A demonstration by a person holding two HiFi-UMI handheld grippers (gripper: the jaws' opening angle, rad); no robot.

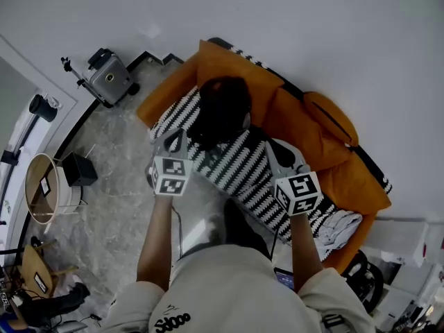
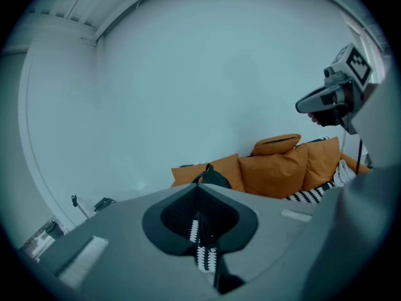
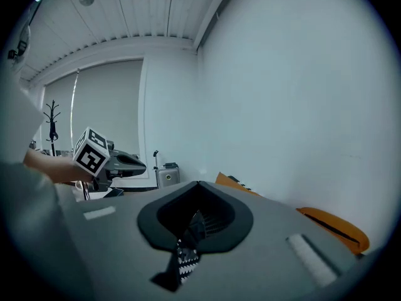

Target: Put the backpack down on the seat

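Note:
A dark backpack (image 1: 220, 109) rests on the striped black-and-white seat cover (image 1: 239, 168) of an orange sofa (image 1: 316, 134), leaning against the back cushions. In the left gripper view its top and handle (image 2: 212, 177) show just past the jaws. My left gripper (image 1: 173, 141) hovers at the backpack's near left and my right gripper (image 1: 283, 151) at its near right, both apart from it. The left gripper (image 2: 198, 188) and the right gripper (image 3: 198, 184) each have jaws closed together, with only striped fabric glimpsed through the slit.
A grey wheeled device (image 1: 109, 77) stands on the marble floor by the wall. A round wooden table (image 1: 43, 188) and a black box (image 1: 78, 168) lie to the left. A white cloth (image 1: 340, 224) sits at the sofa's right end. Orange cushions (image 2: 282, 165) line the back.

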